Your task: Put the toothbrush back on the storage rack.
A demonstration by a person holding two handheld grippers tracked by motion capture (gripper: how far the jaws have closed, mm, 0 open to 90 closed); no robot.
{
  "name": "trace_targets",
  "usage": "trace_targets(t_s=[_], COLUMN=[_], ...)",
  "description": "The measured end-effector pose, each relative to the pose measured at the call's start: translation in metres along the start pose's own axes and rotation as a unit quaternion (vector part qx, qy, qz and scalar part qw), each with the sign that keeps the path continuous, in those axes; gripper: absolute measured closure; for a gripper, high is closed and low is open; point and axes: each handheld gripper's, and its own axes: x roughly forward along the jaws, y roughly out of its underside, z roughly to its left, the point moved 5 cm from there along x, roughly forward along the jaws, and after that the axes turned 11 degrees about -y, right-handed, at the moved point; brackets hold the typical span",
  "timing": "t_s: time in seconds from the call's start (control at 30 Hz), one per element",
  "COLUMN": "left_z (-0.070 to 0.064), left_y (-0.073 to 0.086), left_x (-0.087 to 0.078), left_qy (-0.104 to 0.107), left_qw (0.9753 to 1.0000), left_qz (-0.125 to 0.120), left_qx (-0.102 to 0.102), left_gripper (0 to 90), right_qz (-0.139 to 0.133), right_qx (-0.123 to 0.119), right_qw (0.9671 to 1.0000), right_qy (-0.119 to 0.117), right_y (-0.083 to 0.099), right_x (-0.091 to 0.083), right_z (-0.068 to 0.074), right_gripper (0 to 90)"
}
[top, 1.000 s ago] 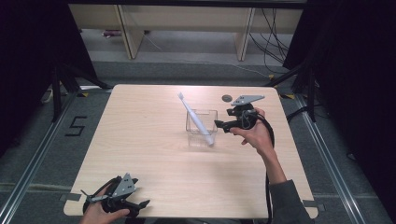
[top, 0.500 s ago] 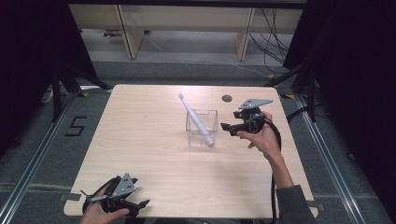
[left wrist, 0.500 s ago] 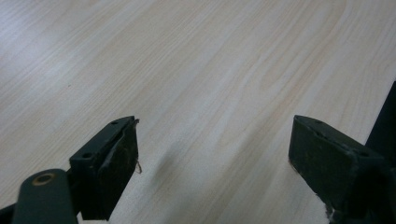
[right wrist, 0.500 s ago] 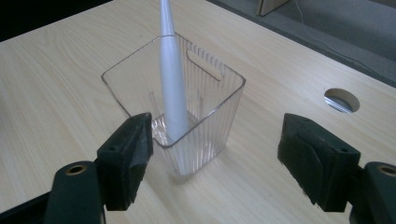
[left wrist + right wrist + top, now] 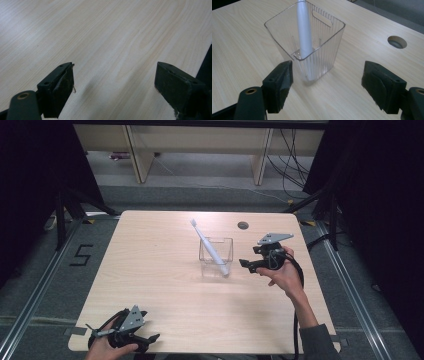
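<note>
A clear ribbed square cup (image 5: 216, 254) stands upright near the middle of the light wooden table (image 5: 150, 270). A white toothbrush (image 5: 207, 246) leans in it, its head sticking out up and to the left. My right gripper (image 5: 246, 265) is held just right of the cup, open and holding nothing. In the right gripper view the cup (image 5: 317, 47) stands close ahead, slightly left of the gap in my right gripper (image 5: 328, 82), with the toothbrush handle (image 5: 303, 30) inside it. My left gripper (image 5: 150, 340) rests at the table's near left corner. It is open over bare wood (image 5: 115, 85).
A round cable hole (image 5: 243, 225) lies in the table behind the cup, and shows as a hole (image 5: 397, 41) at the right gripper view's upper right. Shelving legs and cables stand beyond the far edge. A floor mark "5" (image 5: 80, 255) lies left of the table.
My right gripper has drawn back from the cup's far right side toward the person. The toothbrush and cup stay put. The left gripper has barely moved.
</note>
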Motion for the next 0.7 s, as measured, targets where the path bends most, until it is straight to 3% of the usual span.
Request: trace_targets(t_s=[0.23,0.3,0.47,0.5,0.57,0.63,0.67,0.7], left_z=[0.002,0.000,0.000,0.000,0.000,0.001,0.001,0.001], left_y=[0.000,0.000,0.000,0.000,0.000,0.000,0.000,0.001], left_x=[0.001,0.000,0.001,0.001,0.000,0.000,0.000,0.000], left_qy=[-0.002,0.000,0.001,0.003,0.000,-0.001,0.000,-0.002], left_qw=[1.0000,1.0000,1.0000,1.0000,1.0000,1.0000,1.0000,1.0000], left_qz=[0.000,0.000,-0.001,-0.001,0.000,0.000,0.000,0.001], left_qx=[-0.004,-0.001,-0.003,-0.004,-0.003,0.000,-0.001,0.000], left_gripper=[15.5,15.4,15.4,15.5,15.5,15.5,15.5,15.5], right_qz=[0.007,0.008,0.020,0.016,0.018,0.021,0.022,0.020], right_qx=[0.001,-0.010,-0.001,-0.011,0.000,-0.011,0.005,-0.012], right_qw=[1.0000,0.9999,0.9998,0.9998,0.9998,0.9997,0.9997,0.9997], right_qy=[-0.005,-0.001,-0.009,-0.007,-0.007,-0.008,-0.006,-0.008], right_y=[0.007,0.011,0.017,0.017,0.019,0.021,0.023,0.024], right_x=[0.000,0.003,0.005,0.005,0.004,0.003,0.002,0.002], right_z=[0.005,0.004,0.009,0.009,0.012,0.012,0.015,0.012], right_gripper=[25.8,25.8,25.8,25.8,25.8,25.8,25.8,25.8])
